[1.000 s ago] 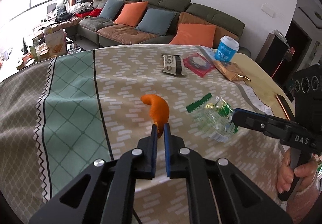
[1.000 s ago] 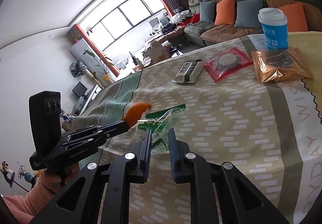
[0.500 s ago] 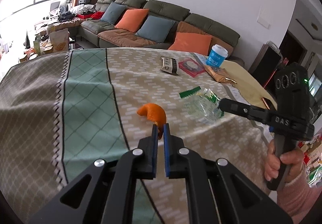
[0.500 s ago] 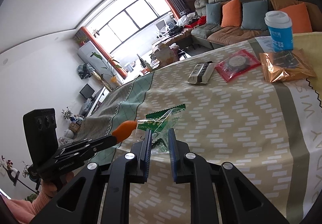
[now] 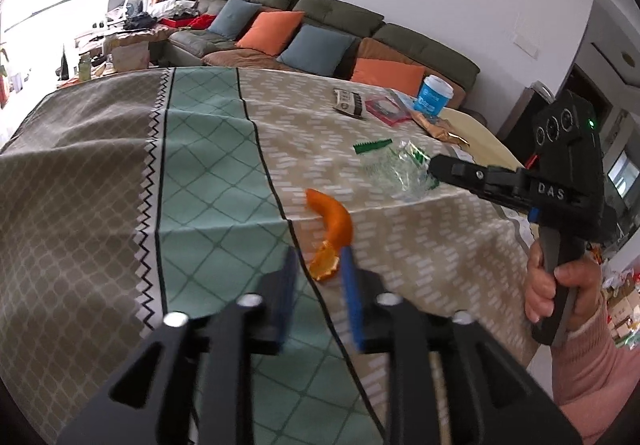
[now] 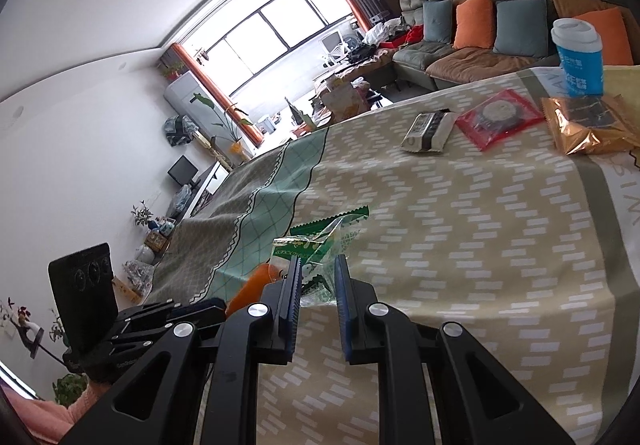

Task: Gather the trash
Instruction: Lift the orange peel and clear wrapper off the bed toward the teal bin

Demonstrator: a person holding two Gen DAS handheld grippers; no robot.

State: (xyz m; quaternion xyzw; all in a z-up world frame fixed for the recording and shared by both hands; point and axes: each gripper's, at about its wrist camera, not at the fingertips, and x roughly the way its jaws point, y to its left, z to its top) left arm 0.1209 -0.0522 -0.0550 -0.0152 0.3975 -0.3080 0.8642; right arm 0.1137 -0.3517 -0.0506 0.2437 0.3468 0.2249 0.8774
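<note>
A curved orange peel [image 5: 332, 233] hangs over the patterned tablecloth [image 5: 200, 181], its lower end between the fingers of my left gripper [image 5: 318, 257]. Those jaws are opening: the peel rests against the right finger [image 5: 348, 277], and a gap shows on the left side. My right gripper [image 6: 318, 261] is shut on a crumpled clear-and-green wrapper [image 6: 320, 241], held just above the cloth. The left wrist view shows that wrapper [image 5: 400, 169] at the right gripper's tip [image 5: 434, 165]. The peel [image 6: 250, 289] and the left gripper [image 6: 200, 309] also show low left in the right wrist view.
At the table's far end lie a black-and-white bar wrapper [image 5: 348, 101], a red packet [image 5: 386, 109], a gold bag [image 5: 440, 127] and a blue cup [image 5: 434, 95]. A sofa with cushions [image 5: 300, 37] stands behind. A hand in a pink sleeve [image 5: 560, 293] holds the right gripper.
My left gripper drew back toward the near edge with the peel, then its jaws parted from shut. The right gripper kept still, shut on the wrapper.
</note>
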